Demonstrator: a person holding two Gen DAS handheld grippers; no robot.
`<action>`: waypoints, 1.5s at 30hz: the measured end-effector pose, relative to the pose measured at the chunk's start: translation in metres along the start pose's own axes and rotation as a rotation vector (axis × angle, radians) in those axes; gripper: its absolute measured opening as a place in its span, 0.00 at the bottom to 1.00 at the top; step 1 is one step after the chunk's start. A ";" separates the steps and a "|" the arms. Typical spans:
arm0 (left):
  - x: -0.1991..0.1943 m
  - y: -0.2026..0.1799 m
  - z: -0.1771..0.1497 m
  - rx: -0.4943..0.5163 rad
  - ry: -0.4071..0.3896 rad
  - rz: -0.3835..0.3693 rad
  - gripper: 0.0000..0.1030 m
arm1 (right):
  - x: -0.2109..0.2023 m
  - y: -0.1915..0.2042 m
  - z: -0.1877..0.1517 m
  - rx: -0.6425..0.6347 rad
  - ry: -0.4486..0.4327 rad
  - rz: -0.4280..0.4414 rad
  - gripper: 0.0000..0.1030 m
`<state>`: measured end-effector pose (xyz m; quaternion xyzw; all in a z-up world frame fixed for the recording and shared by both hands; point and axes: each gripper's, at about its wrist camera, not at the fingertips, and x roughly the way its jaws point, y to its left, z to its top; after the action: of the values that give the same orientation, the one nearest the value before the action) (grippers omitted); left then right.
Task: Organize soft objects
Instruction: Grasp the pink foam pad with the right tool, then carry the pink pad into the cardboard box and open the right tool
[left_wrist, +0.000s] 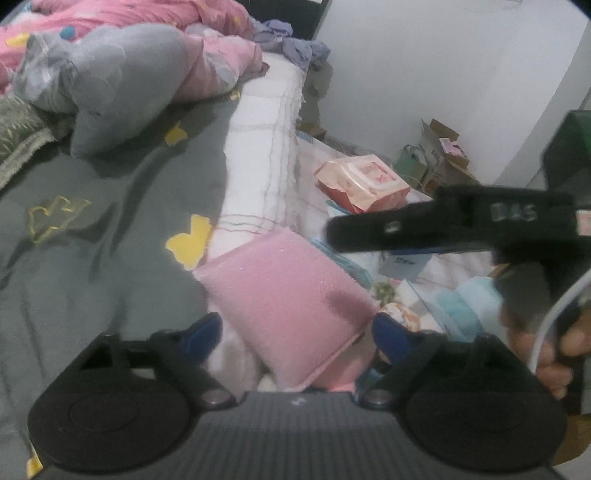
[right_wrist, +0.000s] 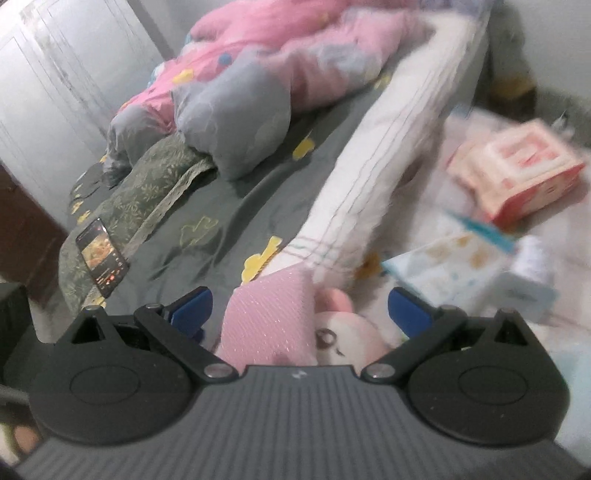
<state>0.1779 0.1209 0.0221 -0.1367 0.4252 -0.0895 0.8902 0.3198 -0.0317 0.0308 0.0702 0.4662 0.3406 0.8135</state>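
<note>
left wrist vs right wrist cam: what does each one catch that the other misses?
Left wrist only: the right gripper seen from the side with the hand holding it, plus cardboard boxes by the wall.

Right wrist only: a phone with its screen lit on the green patterned cloth, and a pink plush toy beside the pink cushion.

Both: the cushion, grey bedsheet, grey pillow, pink duvet, white bolster and red tissue pack. Both grippers stand open; the left gripper straddles the cushion.

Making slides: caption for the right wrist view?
Open right gripper above pink cushion and plush toy beside bed.
</note>
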 end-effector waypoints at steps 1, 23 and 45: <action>0.005 0.002 0.002 -0.013 0.015 -0.007 0.74 | 0.007 -0.002 0.001 0.003 0.017 0.010 0.94; -0.036 -0.040 0.012 0.094 -0.117 0.019 0.67 | -0.030 0.009 -0.005 0.035 -0.013 0.085 0.45; -0.009 -0.300 0.014 0.504 -0.063 -0.355 0.68 | -0.310 -0.120 -0.115 0.366 -0.374 -0.162 0.47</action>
<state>0.1702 -0.1581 0.1329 0.0135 0.3314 -0.3417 0.8793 0.1822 -0.3379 0.1359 0.2403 0.3656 0.1657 0.8838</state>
